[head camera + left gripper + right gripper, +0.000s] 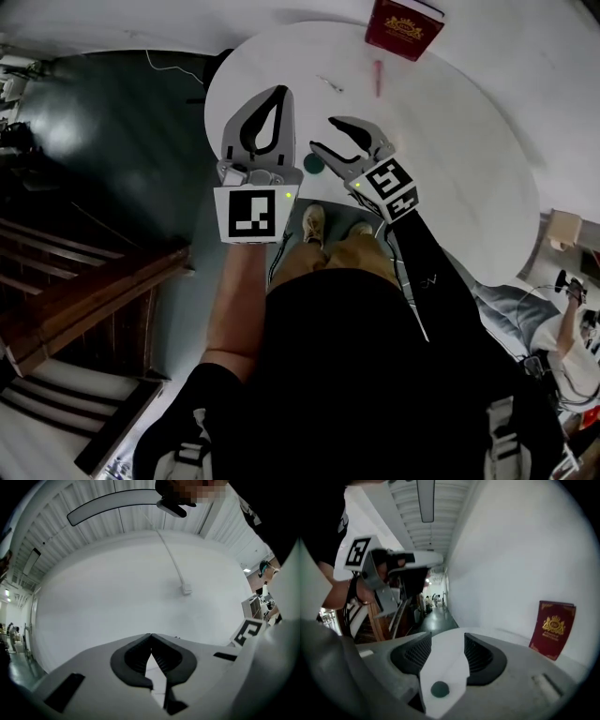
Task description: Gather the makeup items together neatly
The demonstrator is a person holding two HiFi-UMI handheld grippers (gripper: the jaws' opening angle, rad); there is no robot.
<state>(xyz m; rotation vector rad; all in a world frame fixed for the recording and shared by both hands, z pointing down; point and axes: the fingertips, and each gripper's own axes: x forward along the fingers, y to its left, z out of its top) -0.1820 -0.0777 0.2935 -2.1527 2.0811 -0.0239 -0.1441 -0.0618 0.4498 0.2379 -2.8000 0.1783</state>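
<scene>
Nearest, a small dark-green disc point(314, 164) lies flat near the edge of the smooth white round surface point(469, 169), just beneath the spread, empty right hand-held gripper point(322, 133). That gripper should probably drop squarely, since the disc's rim looks low and easy to slip off. The left hand-held gripper point(280, 92) is pressed together and empty. Farther off lie a slim pink stick point(379, 77) and a glossy red box point(405, 26).

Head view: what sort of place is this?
Probably an indoor hall or work space, not a bedroom. A round white table stands beside wooden stairs, and a long corridor runs off under a strip light.
</scene>
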